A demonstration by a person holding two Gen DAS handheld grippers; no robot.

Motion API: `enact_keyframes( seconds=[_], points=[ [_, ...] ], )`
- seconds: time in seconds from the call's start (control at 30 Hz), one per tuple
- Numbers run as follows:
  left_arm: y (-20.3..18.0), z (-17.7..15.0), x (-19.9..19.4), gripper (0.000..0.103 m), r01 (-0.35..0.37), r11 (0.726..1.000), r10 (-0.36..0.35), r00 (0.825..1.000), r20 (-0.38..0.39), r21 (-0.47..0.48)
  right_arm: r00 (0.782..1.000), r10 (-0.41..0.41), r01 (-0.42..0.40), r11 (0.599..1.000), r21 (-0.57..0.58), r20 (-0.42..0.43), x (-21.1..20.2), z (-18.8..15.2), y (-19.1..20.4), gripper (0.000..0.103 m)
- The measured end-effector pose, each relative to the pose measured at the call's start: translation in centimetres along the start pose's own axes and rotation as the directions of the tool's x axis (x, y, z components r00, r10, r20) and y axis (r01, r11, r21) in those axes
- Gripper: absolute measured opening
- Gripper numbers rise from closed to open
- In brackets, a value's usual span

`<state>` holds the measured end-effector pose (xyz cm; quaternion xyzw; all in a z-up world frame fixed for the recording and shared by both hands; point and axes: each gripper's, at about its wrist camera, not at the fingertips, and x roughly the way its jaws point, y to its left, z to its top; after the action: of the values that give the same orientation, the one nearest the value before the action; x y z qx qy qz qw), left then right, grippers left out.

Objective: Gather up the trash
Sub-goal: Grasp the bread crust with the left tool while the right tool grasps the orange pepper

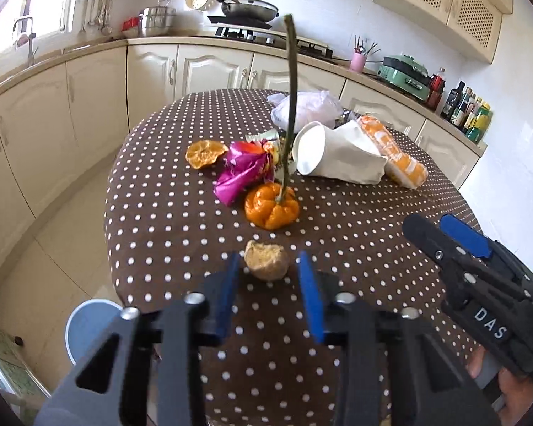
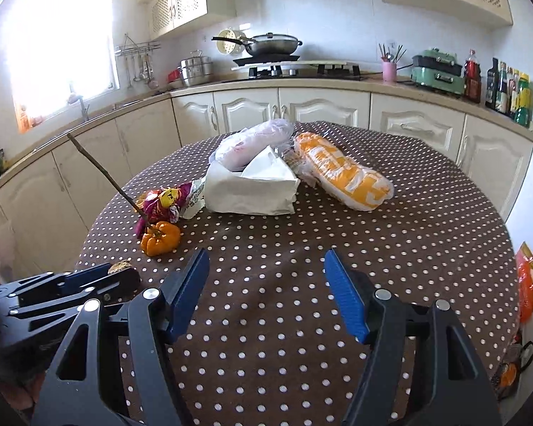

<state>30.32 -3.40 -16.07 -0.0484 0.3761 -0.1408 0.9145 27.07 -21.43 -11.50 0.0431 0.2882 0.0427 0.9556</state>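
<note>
A bitten brown bread piece [image 1: 266,261] lies on the dotted table just ahead of my left gripper [image 1: 269,262], which is open with a finger on each side of it, not touching. Beyond lie an orange peel with a long stick [image 1: 272,206], a purple wrapper [image 1: 243,170], another orange peel [image 1: 205,154], a white paper bag [image 1: 337,158], an orange-white bag [image 1: 394,152] and a clear plastic bag [image 1: 307,108]. My right gripper [image 2: 266,259] is open and empty over bare cloth; it also shows in the left wrist view [image 1: 444,234]. The bread [image 2: 120,267] is partly hidden there.
A round table with brown polka-dot cloth [image 2: 373,248] stands in a kitchen with cream cabinets [image 2: 319,106]. A blue bin [image 1: 89,326] sits on the floor at the table's left edge. An orange bag [image 2: 526,284] hangs at the right.
</note>
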Motion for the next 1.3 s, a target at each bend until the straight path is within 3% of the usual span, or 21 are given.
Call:
enact_keyframes(
  seconds=[0.23,0.4,0.7,0.83,1.1,1.2,1.3],
  points=[
    [2.2,0.0,-1.8,0.023,-0.022,0.998,0.027,0.997,0.075,-0.066,0.997,0.062,-0.063,0.998,-0.019,-0.049,1.2,0.9,1.8,0.065],
    [5.5,-0.1,-3.7,0.023,-0.069,0.990,0.082,0.991,0.108,-0.122,0.975,0.161,-0.172,0.984,-0.055,-0.153,3.8,1.5,5.2,0.065],
    [10.2,-0.9,-5.9,0.023,-0.118,0.976,0.143,0.982,0.127,-0.185,0.954,0.124,-0.158,0.982,-0.107,-0.272,7.9,2.9,8.9,0.064],
    [11.7,-1.2,-6.2,0.023,-0.115,0.972,0.143,0.982,0.127,-0.204,0.956,0.099,-0.143,0.979,-0.144,-0.277,8.0,2.7,9.6,0.038],
    [14.3,-2.7,-7.2,0.023,-0.113,0.963,0.149,0.980,0.131,-0.244,0.958,0.157,-0.199,0.967,-0.161,-0.239,5.2,1.8,10.6,0.034],
    [15.9,-3.7,-7.6,0.023,-0.126,0.954,0.164,0.979,0.122,-0.271,0.945,0.225,-0.273,0.943,-0.191,-0.238,3.6,1.1,13.2,0.034],
    [17.8,-4.9,-8.0,0.023,-0.143,0.942,0.182,0.978,0.105,-0.304,0.918,0.301,-0.360,0.906,-0.225,-0.258,2.8,0.1,16.8,0.034]
  ],
)
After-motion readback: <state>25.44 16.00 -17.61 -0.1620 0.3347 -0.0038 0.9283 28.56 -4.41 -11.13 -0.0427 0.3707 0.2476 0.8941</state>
